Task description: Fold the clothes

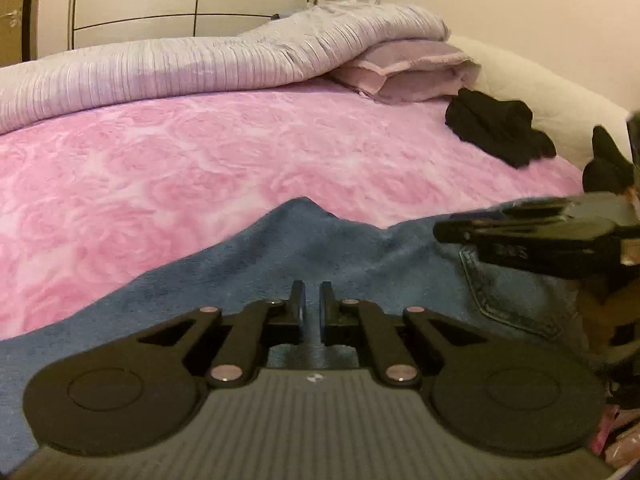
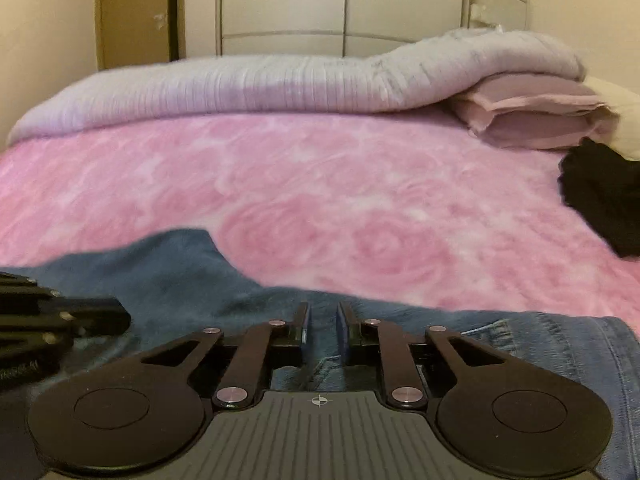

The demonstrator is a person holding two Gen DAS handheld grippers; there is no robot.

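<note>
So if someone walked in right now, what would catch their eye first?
Probably the pink rose-patterned blanket covering the whole bed. Next, the blue jeans spread along its near edge, with both grippers low over them, the left gripper and the right gripper. A black garment lies at the far right by the pillows.

A bed (image 2: 280,184) was covered by a pink rose-patterned blanket (image 1: 200,168), with a lilac quilt (image 2: 280,88) heaped behind. Cream wardrobe doors (image 2: 344,0) and plain walls (image 1: 520,8) were seen beyond.
</note>
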